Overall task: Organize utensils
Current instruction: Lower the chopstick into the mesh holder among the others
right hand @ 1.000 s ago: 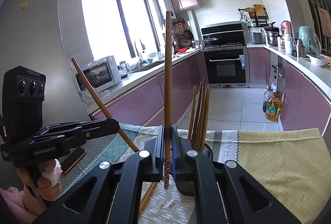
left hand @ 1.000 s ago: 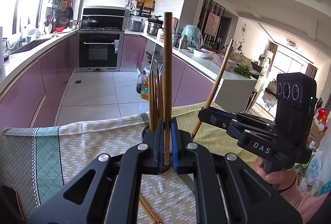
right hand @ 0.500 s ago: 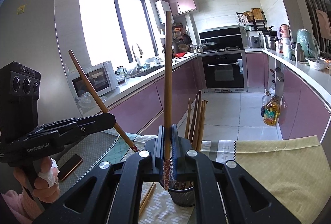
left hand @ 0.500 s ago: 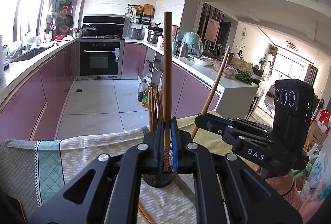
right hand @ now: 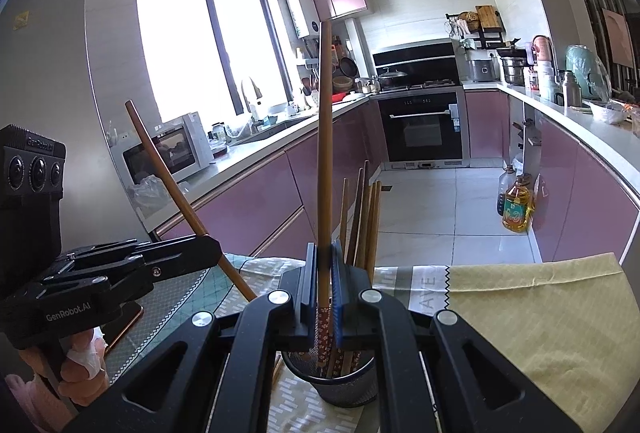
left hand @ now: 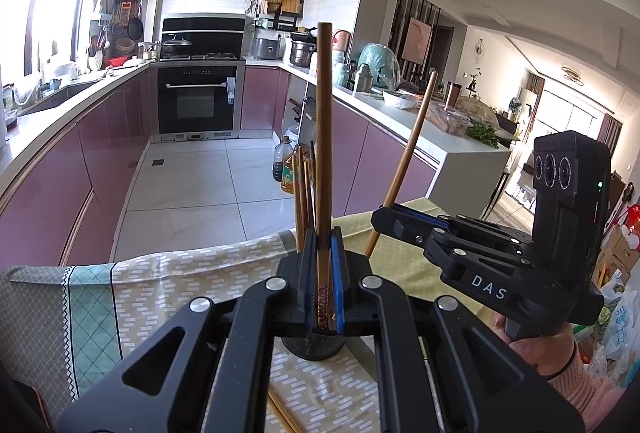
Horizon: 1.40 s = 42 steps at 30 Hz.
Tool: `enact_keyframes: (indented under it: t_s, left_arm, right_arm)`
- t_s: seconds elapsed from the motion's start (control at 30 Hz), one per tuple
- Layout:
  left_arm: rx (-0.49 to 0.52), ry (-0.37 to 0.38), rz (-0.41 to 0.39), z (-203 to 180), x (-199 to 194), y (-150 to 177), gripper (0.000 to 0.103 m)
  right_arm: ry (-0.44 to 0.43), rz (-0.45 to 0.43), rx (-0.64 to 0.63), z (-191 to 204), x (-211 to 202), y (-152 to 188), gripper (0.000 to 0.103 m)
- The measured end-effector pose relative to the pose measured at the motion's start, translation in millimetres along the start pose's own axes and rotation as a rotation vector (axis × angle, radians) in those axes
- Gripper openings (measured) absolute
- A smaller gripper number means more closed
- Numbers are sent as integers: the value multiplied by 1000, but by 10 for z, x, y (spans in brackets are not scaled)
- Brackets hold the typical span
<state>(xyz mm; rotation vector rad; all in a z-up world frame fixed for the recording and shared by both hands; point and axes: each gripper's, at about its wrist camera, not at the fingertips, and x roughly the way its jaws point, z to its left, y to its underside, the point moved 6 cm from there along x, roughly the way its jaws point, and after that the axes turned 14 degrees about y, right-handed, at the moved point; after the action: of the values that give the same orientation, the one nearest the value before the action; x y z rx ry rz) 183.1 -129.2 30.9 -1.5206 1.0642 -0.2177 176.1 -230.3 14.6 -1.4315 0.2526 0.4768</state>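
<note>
Standing chopsticks fill the mesh holder.

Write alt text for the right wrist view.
The right hand-held gripper holds a chopstick upright above a black mesh holder of chopsticks. At left, the left hand-held gripper grips another chopstick, tilted.
</note>
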Motion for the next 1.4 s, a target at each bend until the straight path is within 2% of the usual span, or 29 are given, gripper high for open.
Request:
enact_keyframes:
  t_s: [0.83, 1.4]
  left_arm:
    - [2, -32, 125, 103, 308, 117, 8]
    - [-30, -45, 178, 221, 637, 211, 8]
  right_arm:
    - [28, 106, -25, 50, 344, 252, 6]
    - [42, 160, -23, 5, 559, 347, 6]
